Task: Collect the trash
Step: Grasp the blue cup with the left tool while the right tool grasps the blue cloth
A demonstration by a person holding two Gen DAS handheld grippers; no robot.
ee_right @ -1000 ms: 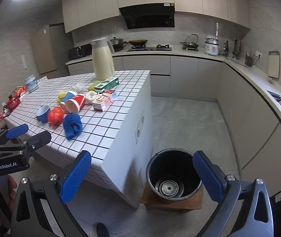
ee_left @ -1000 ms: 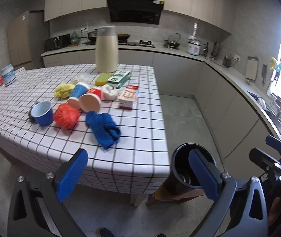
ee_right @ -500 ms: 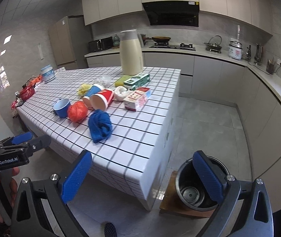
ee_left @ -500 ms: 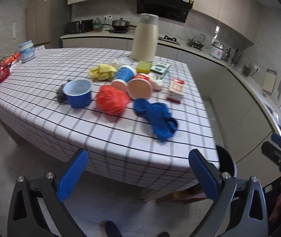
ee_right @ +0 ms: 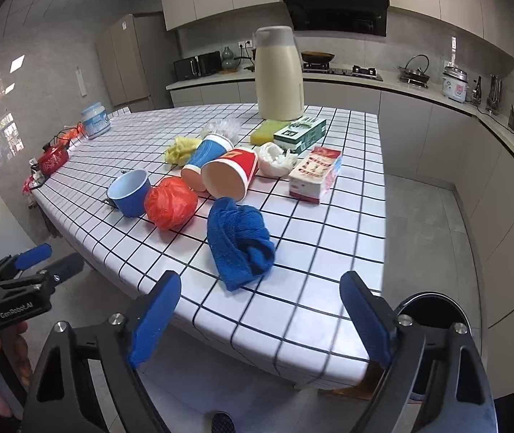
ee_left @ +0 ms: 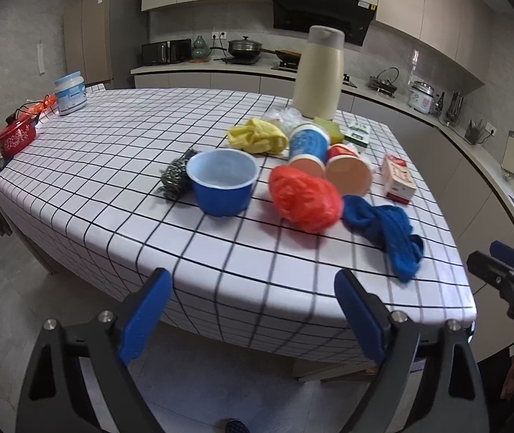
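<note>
Left wrist view: my left gripper (ee_left: 253,310) hangs off the near edge of the table (ee_left: 112,151), jaws wide apart, nothing between them. The trash sits mid-table in one tight cluster: red plastic bag (ee_left: 304,198) touching the blue rag (ee_left: 387,231), two paper cups on their sides behind it (blue cup (ee_left: 305,148), red cup (ee_left: 347,173)), yellow crumpled bag (ee_left: 257,137) further back. Risk here: the blue bowl (ee_left: 222,186) and steel scourer (ee_left: 175,176) stand just beside the red bag. They look like keepers to me; a wide grab could drag them along or knock the bowl.

Right wrist view: right gripper (ee_right: 260,321) is also spread open and empty, short of the table edge, lined up roughly on the blue rag (ee_right: 239,245). The bin (ee_right: 434,306) is on the floor past the table corner, half hidden behind my right finger. Risks: the rag lies near the edge and may slide off if pushed rather than pinched. The cups (ee_right: 228,176) can roll. The small carton (ee_right: 314,175) and white crumpled wad (ee_right: 275,155) are crowded, so I might pinch two things. The tall thermos (ee_right: 280,79) behind could tip on a long reach.
</note>
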